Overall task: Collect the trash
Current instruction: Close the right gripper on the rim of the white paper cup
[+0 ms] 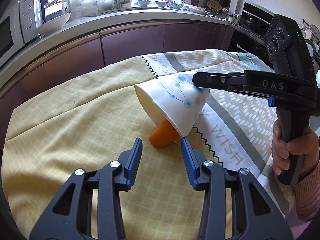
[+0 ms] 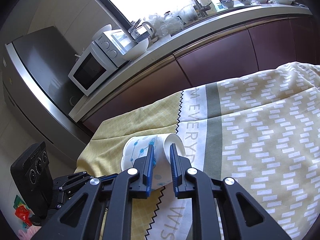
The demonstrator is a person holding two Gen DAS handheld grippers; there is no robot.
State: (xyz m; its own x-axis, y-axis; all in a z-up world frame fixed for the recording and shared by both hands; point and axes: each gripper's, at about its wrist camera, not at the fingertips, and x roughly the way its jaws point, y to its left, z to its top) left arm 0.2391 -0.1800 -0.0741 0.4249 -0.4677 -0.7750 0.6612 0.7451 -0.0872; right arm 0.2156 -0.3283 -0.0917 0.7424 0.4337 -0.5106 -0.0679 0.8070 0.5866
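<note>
Paper cup (image 1: 176,104) tipped over orange piece (image 1: 163,137) on tablecloth (image 1: 80,120); right gripper (image 2: 162,150) pinches its wall, left gripper (image 1: 162,146) gapes near.

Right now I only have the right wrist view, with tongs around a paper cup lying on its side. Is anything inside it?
Observer: Yes. An orange piece sticks out of the paper cup at its mouth, onto the tablecloth.
Reviewer: Where are the left tongs?
Observer: The left tongs are open, with their tips level with the orange piece's near end.
Reviewer: How do the right tongs sit, seen from the side?
Observer: The right tongs reach the cup's wall near its base. I cannot tell if they pinch it.
</note>
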